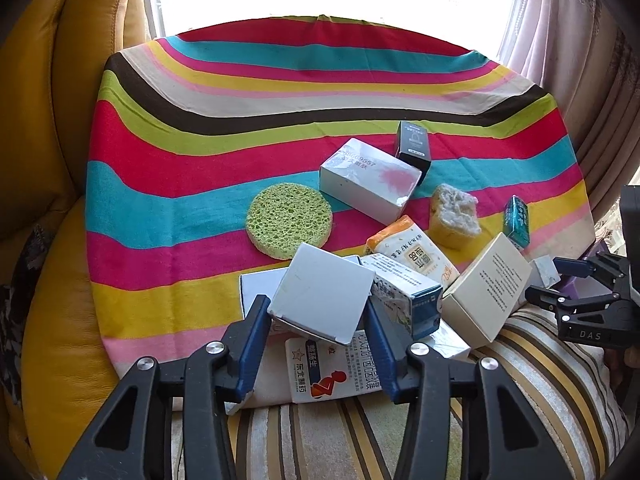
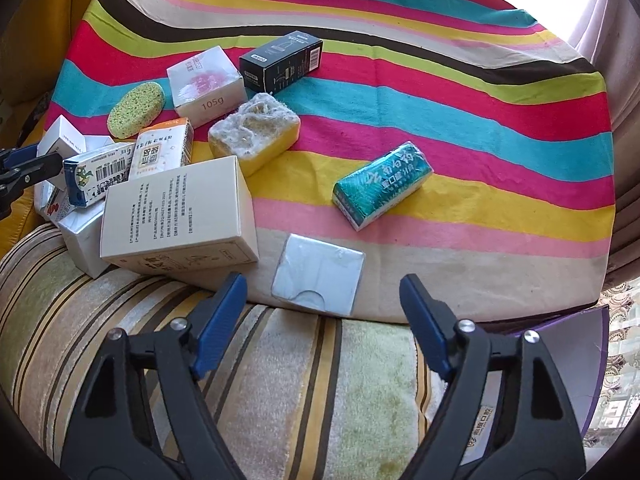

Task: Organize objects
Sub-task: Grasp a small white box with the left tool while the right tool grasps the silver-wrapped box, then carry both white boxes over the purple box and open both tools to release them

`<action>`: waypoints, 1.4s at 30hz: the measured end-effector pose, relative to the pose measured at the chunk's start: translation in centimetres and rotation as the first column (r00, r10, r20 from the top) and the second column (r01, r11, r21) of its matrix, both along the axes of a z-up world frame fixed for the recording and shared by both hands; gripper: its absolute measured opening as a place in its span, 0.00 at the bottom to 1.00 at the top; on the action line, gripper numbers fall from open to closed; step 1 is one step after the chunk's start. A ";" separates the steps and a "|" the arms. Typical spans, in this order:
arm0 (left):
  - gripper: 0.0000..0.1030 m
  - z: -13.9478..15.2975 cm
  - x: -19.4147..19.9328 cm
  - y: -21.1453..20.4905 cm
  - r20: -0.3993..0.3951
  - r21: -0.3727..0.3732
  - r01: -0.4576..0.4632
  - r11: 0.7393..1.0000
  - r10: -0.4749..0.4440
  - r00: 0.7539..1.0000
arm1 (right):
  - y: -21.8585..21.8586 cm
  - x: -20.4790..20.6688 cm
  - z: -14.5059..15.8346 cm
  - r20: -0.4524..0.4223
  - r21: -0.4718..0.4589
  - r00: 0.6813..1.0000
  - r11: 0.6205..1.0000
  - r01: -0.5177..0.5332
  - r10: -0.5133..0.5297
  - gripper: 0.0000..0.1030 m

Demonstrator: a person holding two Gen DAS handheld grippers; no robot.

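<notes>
Left gripper (image 1: 318, 312) straddles the small white box (image 1: 320, 296) on top of the pile at the near edge of the striped cloth (image 1: 200, 120). The blue pads (image 1: 256, 344) sit tight along both sides of the box and look like they are pinching it, with the box tilted and its near corner down. Before you lift, make sure both pads sit flat on the side walls, not on an edge. It is thin card, so squeeze only enough to hold it.

Lift straight up first. The box rests against the blue-and-white carton (image 1: 404, 296) and on the flat pack with the red logo (image 1: 320, 372) under it. Dragging sideways probably topples the stack.

Right gripper (image 2: 322, 320) is spread and holds nothing. It hovers over the striped cushion (image 2: 280, 380), aimed at the flat silver packet (image 2: 318, 276) at the cloth's near edge. The packet lies low and flat, and one pad would land on soft cushion. Come down steeply, straddle its short sides, and close slowly so it does not slide away.

The beige box (image 2: 180, 216) leans just left of that packet, so keep the left pad clear of it.

The green sponge (image 1: 289, 220), yellow sponge (image 2: 256, 140), teal pack (image 2: 382, 184), black box (image 2: 282, 60) and pink-printed box (image 2: 204, 84) lie apart on the cloth and can wait. Clear the pile first.
</notes>
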State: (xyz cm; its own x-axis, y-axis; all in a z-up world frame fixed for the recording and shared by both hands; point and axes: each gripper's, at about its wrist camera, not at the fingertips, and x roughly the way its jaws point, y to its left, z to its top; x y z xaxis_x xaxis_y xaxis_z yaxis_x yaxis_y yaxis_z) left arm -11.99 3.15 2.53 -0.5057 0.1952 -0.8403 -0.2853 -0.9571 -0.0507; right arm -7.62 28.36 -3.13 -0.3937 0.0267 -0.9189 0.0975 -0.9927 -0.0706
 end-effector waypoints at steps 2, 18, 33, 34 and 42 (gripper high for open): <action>0.47 0.0 0.0 -0.1 -0.002 0.007 -0.005 1.000 0.005 1.000 | 0.3 -0.1 -0.3 0.012 -0.011 1.000 1.000 0.005 -0.005 0.63; 0.47 2.0 1.6 0.3 -0.041 0.084 -0.049 0.995 0.053 0.998 | 1.7 1.5 1.1 -0.083 -0.045 0.995 0.998 0.051 -0.054 0.43; 0.47 3.9 4.8 9.6 -0.065 0.139 0.126 0.982 -0.118 0.991 | 5.5 5.7 4.7 -0.190 -0.093 0.971 0.988 0.126 -0.141 0.43; 0.47 3.9 5.0 10.3 -0.063 0.142 0.140 0.980 -0.132 0.989 | 5.9 6.1 4.9 -0.194 -0.095 0.970 0.987 0.132 -0.149 0.43; 0.47 3.7 7.4 16.7 -0.044 0.147 0.265 0.953 -0.261 0.964 | 9.9 8.8 5.6 -0.218 -0.106 0.950 0.973 0.205 -0.224 0.43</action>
